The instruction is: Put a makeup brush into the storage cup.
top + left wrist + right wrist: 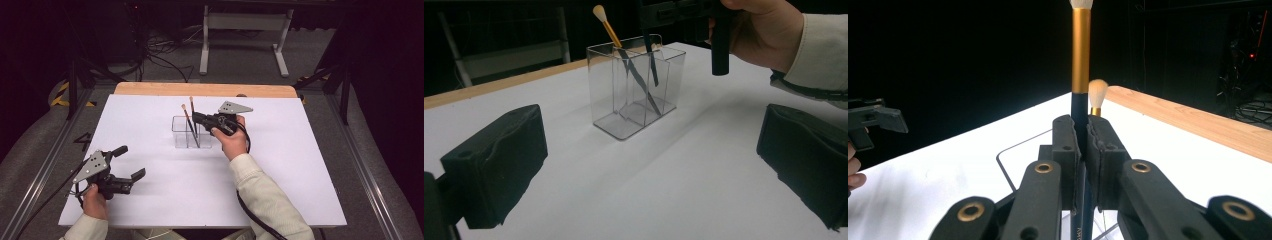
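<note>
The left gripper (134, 162) waits at seven o'clock on the table (300, 165), jaws apart and empty. In the clear holder (181, 134) at centre one brush (186, 116) leans. At one o'clock of it, the right gripper (196, 117) clamps a second brush (1081, 55) upright, apparently mid-placement; next, lower it straight in, then release.

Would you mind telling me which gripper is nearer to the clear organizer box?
The right. The right gripper is directly above the clear organizer box, shut on a brush standing in it. The left gripper sits open, well off toward the table's near left corner.
</note>
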A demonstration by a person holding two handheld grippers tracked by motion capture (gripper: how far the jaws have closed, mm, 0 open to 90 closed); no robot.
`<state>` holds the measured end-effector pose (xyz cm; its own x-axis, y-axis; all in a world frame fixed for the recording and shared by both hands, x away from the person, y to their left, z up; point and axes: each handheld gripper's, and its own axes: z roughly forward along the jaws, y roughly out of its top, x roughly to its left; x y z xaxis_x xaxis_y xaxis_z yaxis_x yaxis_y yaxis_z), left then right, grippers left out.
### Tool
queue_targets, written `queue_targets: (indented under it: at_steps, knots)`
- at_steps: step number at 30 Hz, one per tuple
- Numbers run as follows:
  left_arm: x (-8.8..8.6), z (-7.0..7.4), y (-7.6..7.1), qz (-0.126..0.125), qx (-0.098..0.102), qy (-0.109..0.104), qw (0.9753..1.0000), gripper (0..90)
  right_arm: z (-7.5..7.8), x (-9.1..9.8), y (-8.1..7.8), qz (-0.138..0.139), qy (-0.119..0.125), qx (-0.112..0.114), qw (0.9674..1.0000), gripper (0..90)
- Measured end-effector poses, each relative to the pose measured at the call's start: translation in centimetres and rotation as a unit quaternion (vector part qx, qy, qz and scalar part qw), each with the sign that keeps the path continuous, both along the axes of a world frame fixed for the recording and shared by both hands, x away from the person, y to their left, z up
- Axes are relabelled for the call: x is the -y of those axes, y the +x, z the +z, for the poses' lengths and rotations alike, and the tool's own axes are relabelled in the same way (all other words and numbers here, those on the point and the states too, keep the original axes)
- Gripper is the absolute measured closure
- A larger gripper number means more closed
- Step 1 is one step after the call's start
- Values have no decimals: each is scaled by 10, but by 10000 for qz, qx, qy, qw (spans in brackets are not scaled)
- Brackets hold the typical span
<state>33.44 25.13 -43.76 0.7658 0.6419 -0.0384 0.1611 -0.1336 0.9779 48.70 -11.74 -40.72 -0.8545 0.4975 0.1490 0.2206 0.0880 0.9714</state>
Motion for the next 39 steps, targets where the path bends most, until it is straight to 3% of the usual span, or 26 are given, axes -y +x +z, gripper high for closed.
queue_targets:
  at_steps: [7,11,15,19,28,33,39]
  knots:
    - [0,0,0,-5,-2,-7,10000,6,0,1,-1,-2,-46,-19,10000,821]
    - [0,0,1,-13,-6,-30,10000,6,3,3,-4,-119,-88,-17,9999,576]
    - [2,0,2,-27,-22,-28,10000,6,11,10,-11,-246,-175,33,9995,250]
    - [1,0,2,-34,-19,-21,10000,6,21,23,-20,-185,-268,137,9994,131]
    - [1,1,1,1,-3,-51,10000,6,39,59,-43,-219,-385,326,9985,80]
    - [1,2,1,1,-25,-39,10000,6,48,88,-57,-325,-386,406,9979,47]
    - [1,2,1,-4,0,-31,10000,6,50,107,-66,-436,-454,359,9974,24]
